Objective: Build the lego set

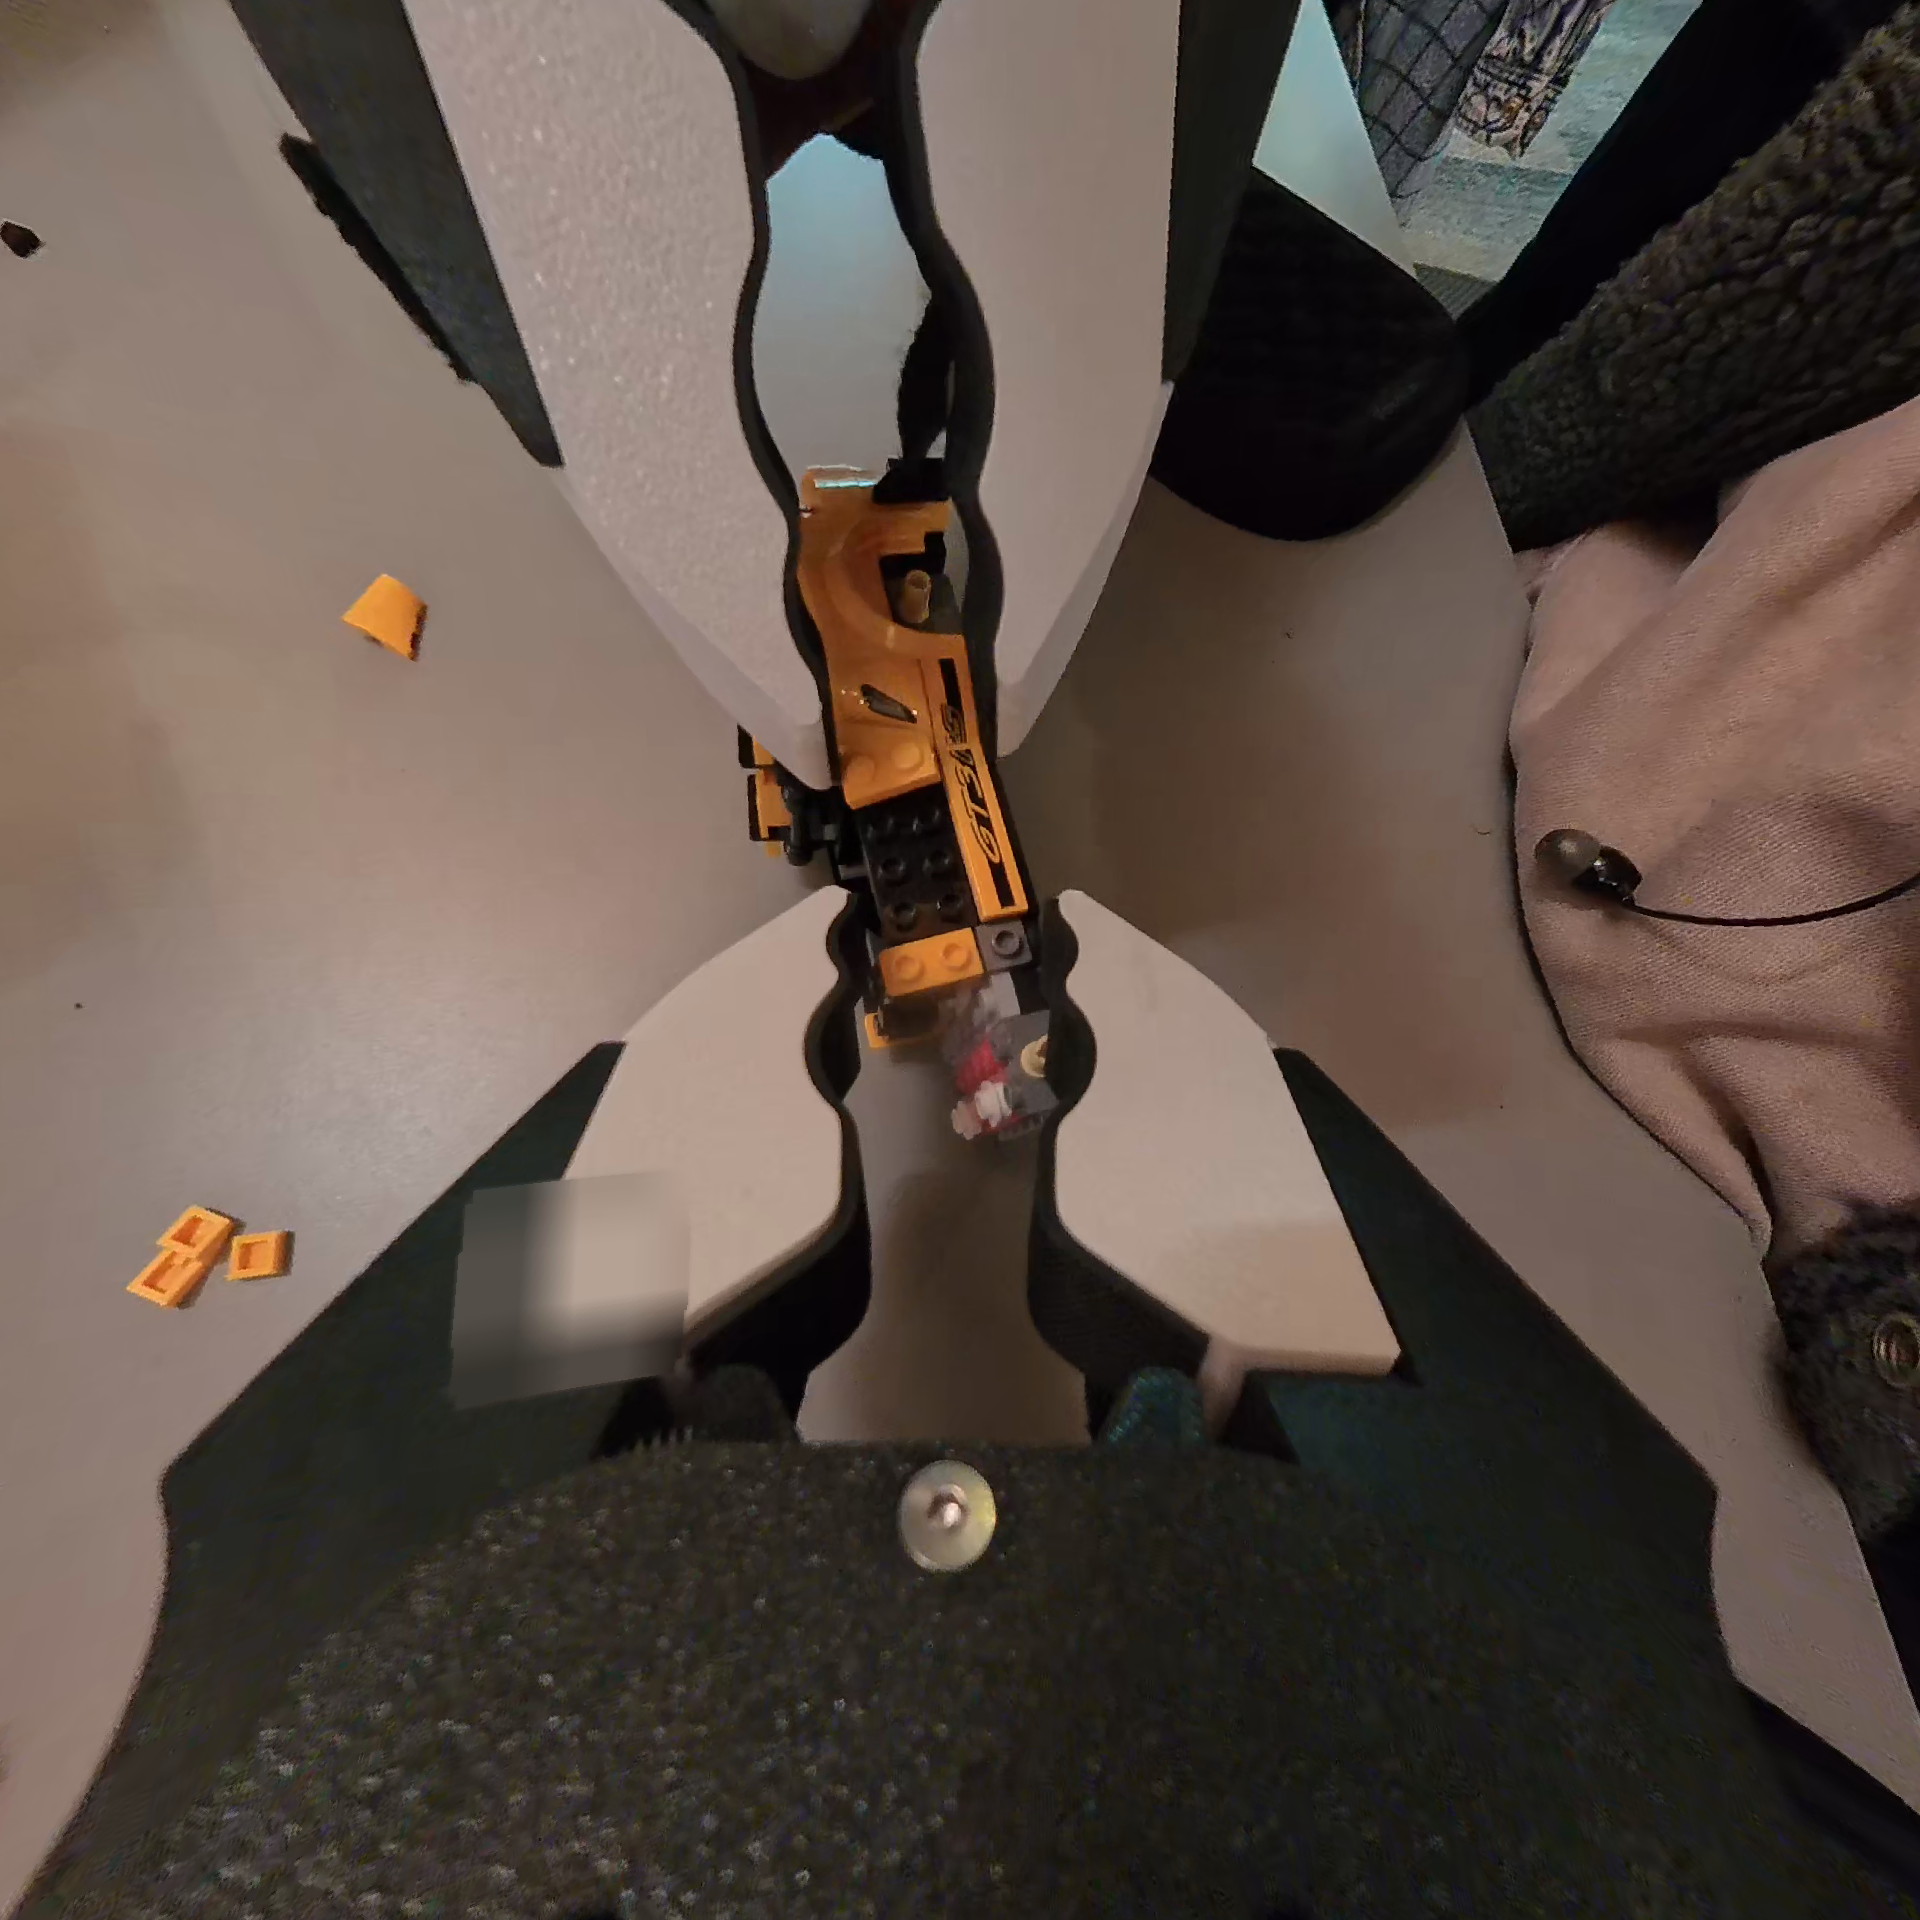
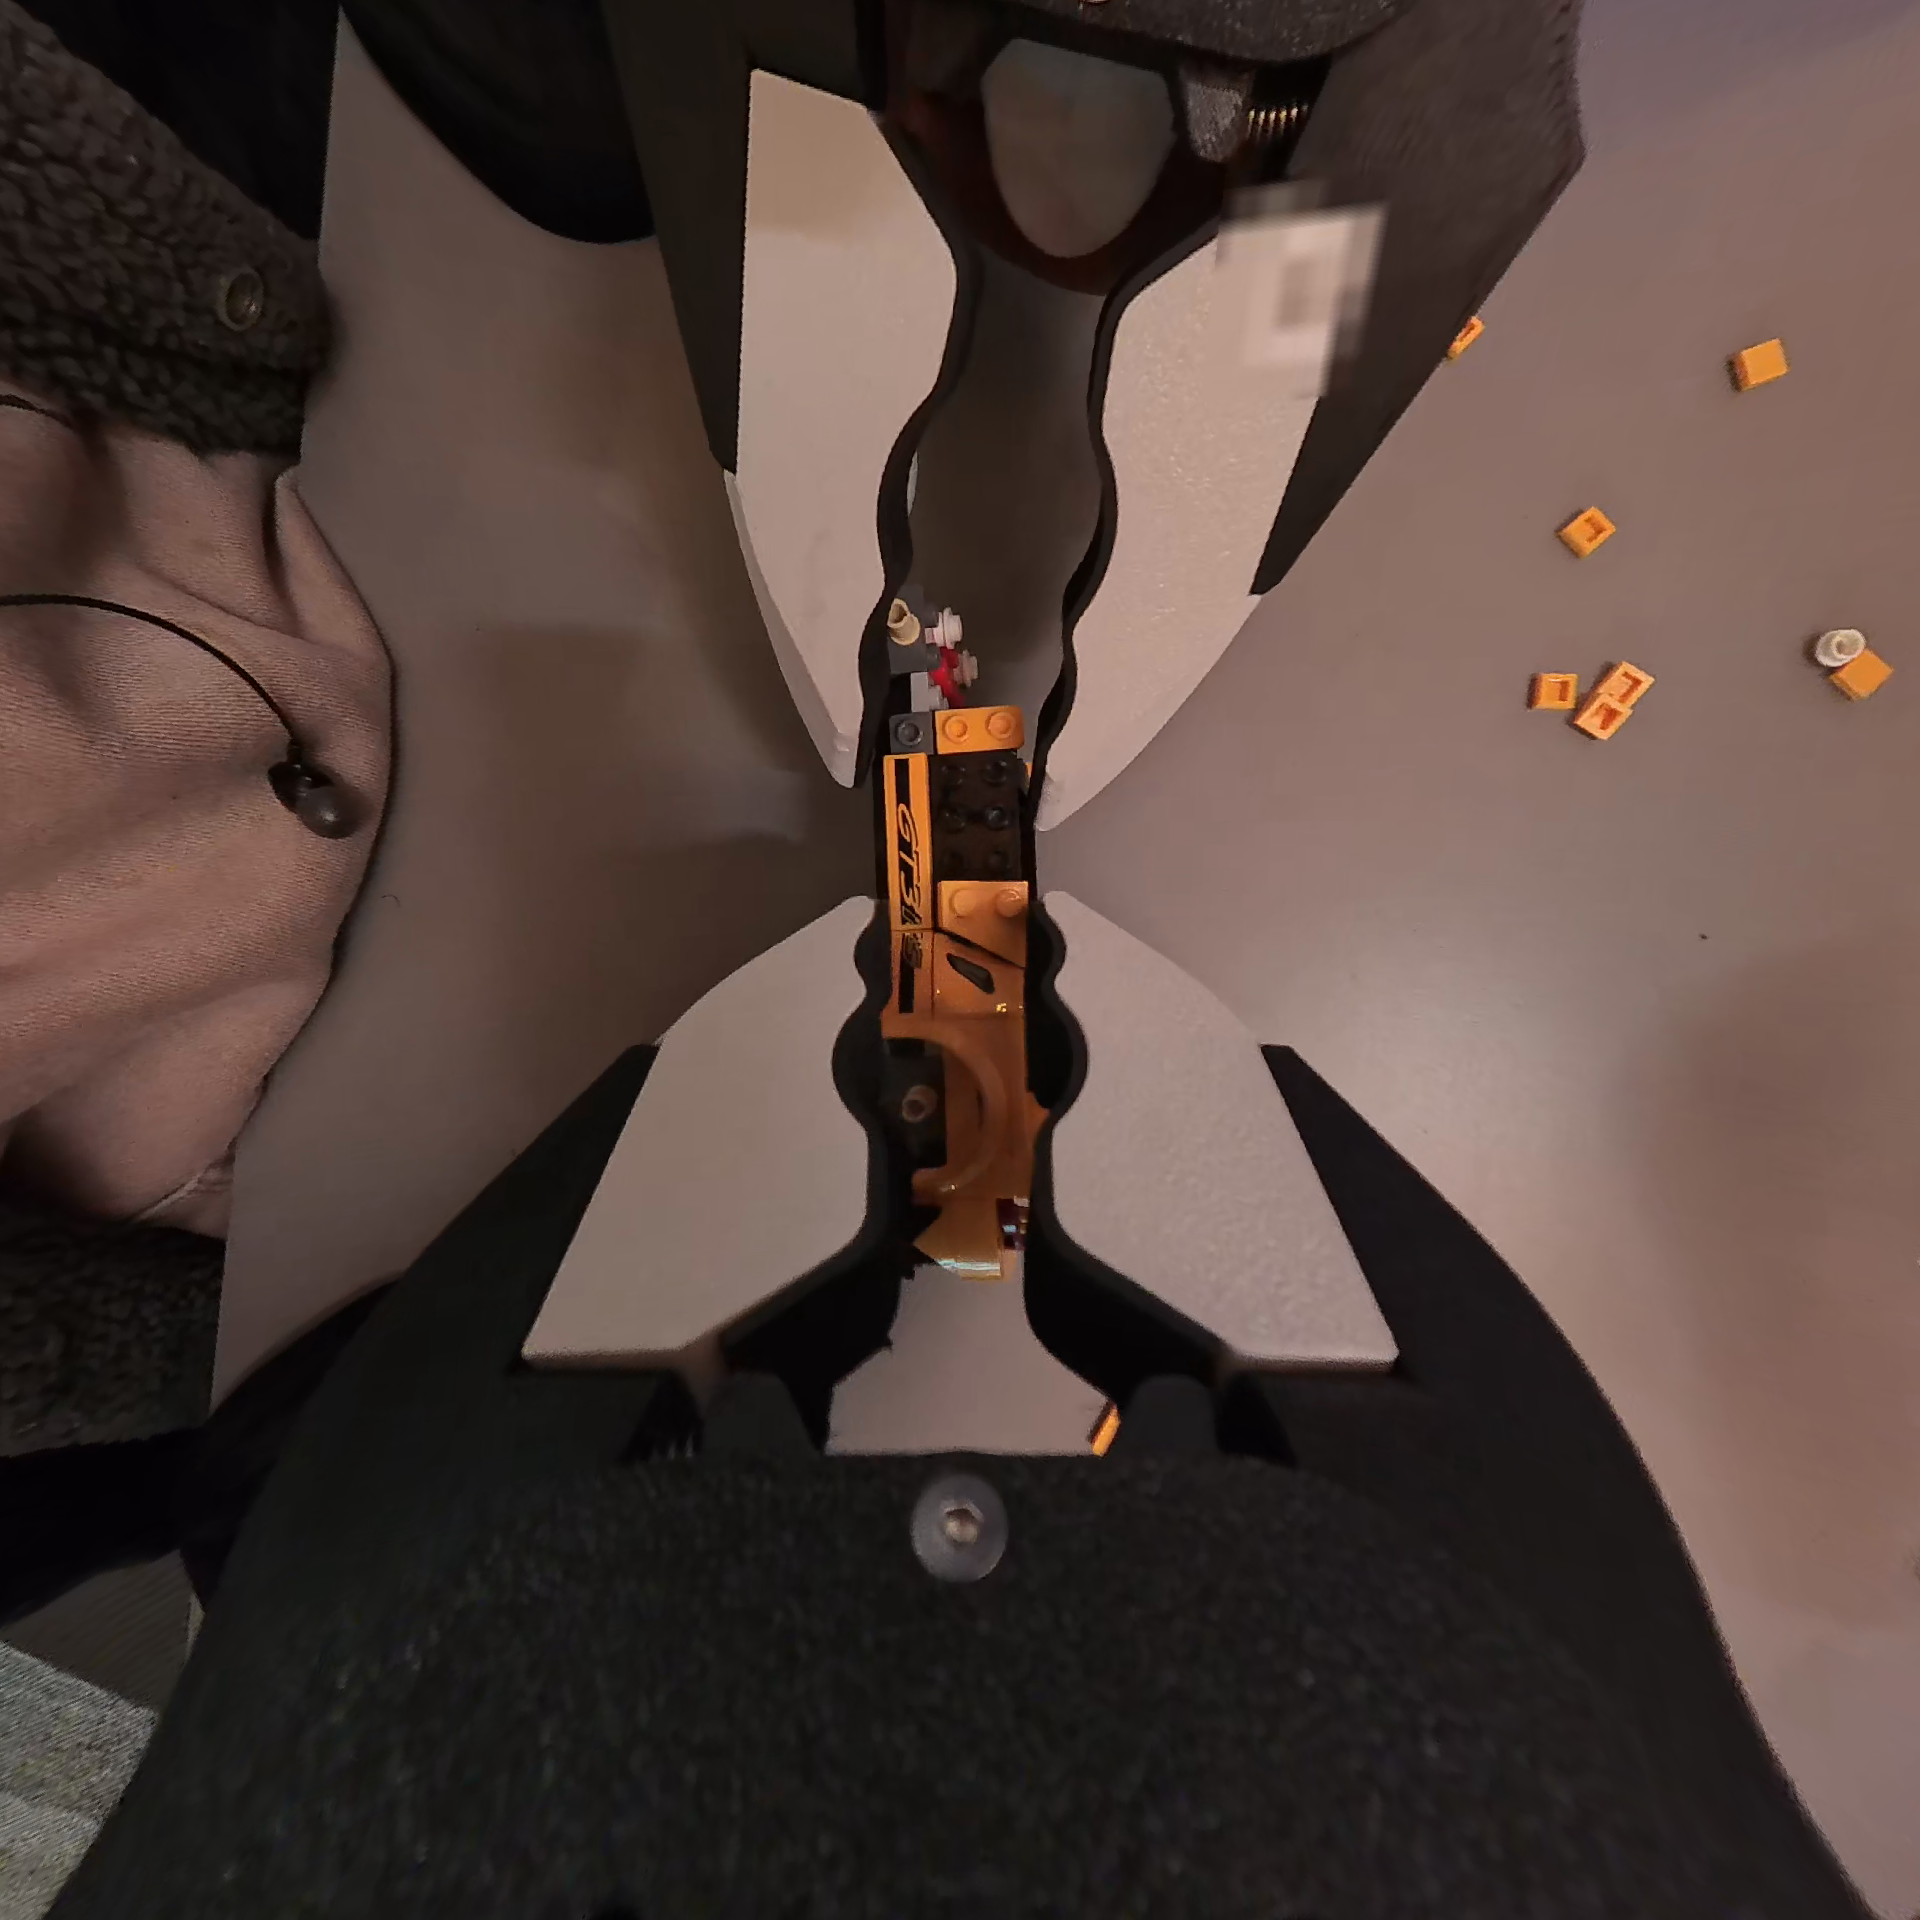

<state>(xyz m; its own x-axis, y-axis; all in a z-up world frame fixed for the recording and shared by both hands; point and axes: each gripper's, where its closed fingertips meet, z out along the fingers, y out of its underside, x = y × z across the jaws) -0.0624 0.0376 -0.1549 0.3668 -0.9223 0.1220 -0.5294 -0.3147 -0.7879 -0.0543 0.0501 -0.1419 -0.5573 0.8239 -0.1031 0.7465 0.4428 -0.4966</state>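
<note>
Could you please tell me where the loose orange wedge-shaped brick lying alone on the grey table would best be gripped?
Probably across the two flat side faces of the orange wedge-shaped brick, coming from straight above: its top slopes, and the grey table around it is bare.

Perhaps a home: pale tabletop (image 2: 1455, 1039), scattered orange toy bricks (image 2: 1600, 696), fleece jacket (image 1: 1714, 312).

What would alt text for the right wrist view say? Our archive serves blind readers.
An orange and black brick car is clamped between the right gripper and the left gripper facing it, over a grey table. Loose orange bricks lie to the right.
</note>
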